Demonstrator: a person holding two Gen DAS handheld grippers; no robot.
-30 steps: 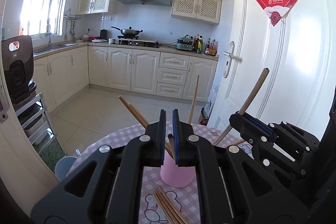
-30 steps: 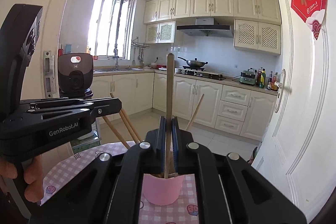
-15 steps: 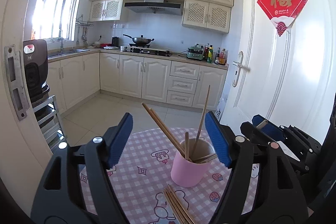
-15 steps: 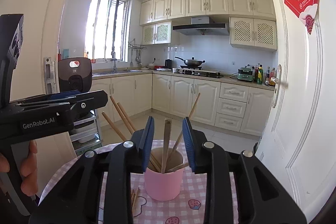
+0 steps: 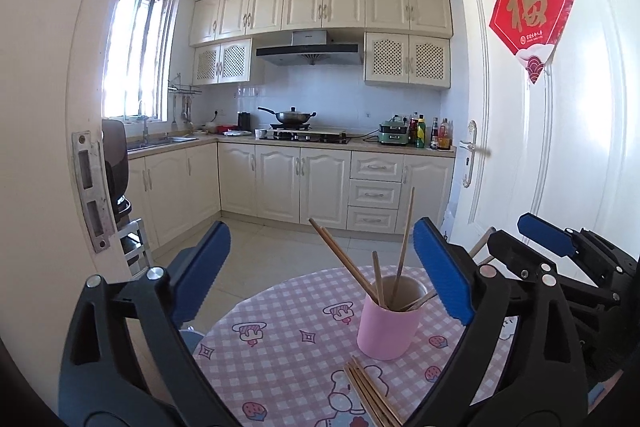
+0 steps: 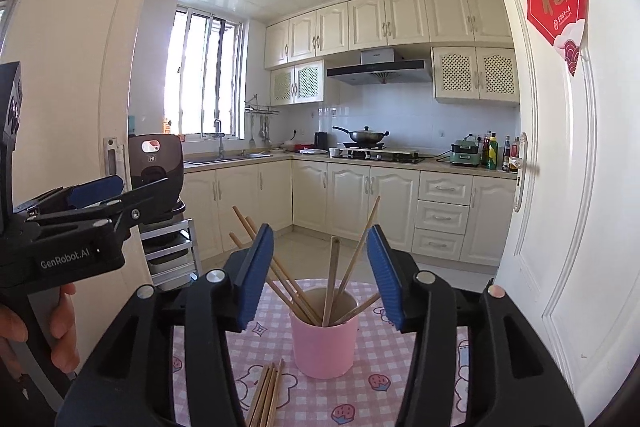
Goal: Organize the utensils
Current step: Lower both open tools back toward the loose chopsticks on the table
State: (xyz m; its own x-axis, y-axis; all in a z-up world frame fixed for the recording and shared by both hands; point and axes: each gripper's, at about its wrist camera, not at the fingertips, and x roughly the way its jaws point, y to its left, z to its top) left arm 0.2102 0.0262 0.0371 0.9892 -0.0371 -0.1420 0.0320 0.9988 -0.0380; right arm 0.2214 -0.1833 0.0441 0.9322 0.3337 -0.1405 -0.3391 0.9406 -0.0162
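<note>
A pink cup (image 5: 388, 331) (image 6: 324, 343) stands on a round table with a pink checked cloth (image 5: 280, 347); several wooden chopsticks (image 6: 332, 275) lean in it. A loose bundle of chopsticks (image 5: 372, 395) (image 6: 266, 395) lies flat in front of the cup. My left gripper (image 5: 320, 269) is short of the cup, its jaws opening wide with nothing between the pads. My right gripper (image 6: 320, 275) is just short of the cup, its jaws opening too. The cup's chopsticks show between its pads, untouched. Each gripper appears at the edge of the other's view.
A white door (image 5: 560, 147) with a red paper sign stands close on the right. A door frame (image 5: 88, 187) is on the left, with a dark appliance on a rack (image 6: 156, 163) behind it. A person's hand (image 6: 60, 331) holds the left gripper. Kitchen cabinets lie beyond.
Both grippers went from shut to open and drew back from the cup. The right one let go of a chopstick, which now stands in the cup.
</note>
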